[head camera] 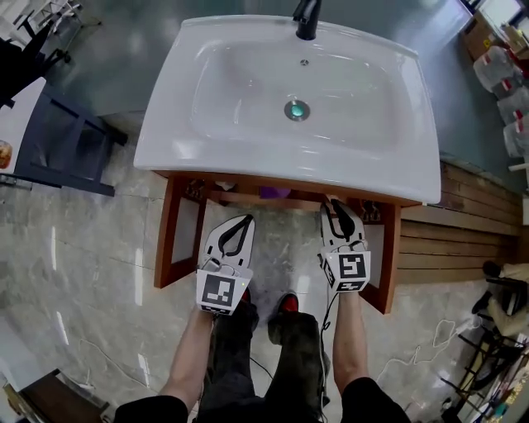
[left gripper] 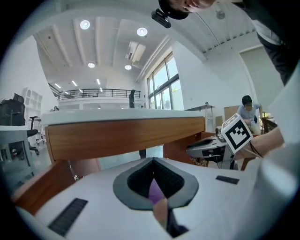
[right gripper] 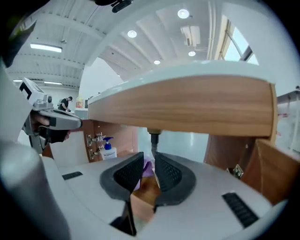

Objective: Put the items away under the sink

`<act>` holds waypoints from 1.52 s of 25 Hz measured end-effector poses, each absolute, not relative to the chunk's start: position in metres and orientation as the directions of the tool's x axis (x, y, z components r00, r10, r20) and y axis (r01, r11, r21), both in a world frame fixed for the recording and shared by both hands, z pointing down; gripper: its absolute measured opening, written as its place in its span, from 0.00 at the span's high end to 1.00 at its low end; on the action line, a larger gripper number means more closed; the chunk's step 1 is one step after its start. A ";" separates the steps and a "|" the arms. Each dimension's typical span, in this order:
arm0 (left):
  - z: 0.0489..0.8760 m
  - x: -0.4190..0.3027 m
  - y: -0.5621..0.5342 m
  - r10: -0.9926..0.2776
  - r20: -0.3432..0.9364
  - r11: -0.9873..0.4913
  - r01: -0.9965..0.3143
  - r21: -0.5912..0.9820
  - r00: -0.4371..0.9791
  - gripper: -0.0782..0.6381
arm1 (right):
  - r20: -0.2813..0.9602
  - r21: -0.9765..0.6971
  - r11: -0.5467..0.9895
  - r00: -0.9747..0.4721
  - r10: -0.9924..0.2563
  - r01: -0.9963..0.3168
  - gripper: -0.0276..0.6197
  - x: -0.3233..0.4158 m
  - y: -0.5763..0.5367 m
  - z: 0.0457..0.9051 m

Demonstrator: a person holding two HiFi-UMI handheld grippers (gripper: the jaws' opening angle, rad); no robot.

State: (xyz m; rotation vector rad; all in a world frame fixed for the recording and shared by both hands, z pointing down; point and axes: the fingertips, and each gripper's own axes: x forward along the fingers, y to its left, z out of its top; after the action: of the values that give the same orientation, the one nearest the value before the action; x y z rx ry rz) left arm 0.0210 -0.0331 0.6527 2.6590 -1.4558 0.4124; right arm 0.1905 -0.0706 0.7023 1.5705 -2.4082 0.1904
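A white sink [head camera: 388,124] tops a wooden cabinet whose left door [head camera: 169,235] and right door [head camera: 388,264] both stand open. A purple item [head camera: 275,192] lies inside under the basin, and shows past the jaws in the right gripper view [right gripper: 148,167]. My left gripper [head camera: 246,220] hovers before the opening with its fingertips together and nothing held [left gripper: 153,161]. My right gripper [head camera: 333,203] is level with the cabinet's front rail [right gripper: 187,110]; its pads stand a narrow gap apart with nothing between them [right gripper: 149,158]. A white pump bottle [right gripper: 108,150] stands inside at the left.
A black faucet [head camera: 306,18] rises at the sink's back. The drain pipe [right gripper: 153,139] hangs inside the cabinet. The person's legs and red shoes [head camera: 288,304] are on the marble floor. A dark chair [head camera: 62,140] is at the left, a wooden platform [head camera: 463,223] at the right.
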 end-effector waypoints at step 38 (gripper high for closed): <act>0.284 0.000 0.023 -0.831 0.127 -0.555 -0.823 -0.123 0.542 0.88 | 0.079 0.095 0.294 -0.287 -0.955 -0.951 0.89 0.208 0.054 0.296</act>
State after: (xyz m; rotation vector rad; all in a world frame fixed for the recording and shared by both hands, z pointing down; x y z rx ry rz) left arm -0.0002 0.0225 0.2837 2.8005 -1.5028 0.2730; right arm 0.2084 0.0540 0.2965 1.7985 -2.4279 -0.0443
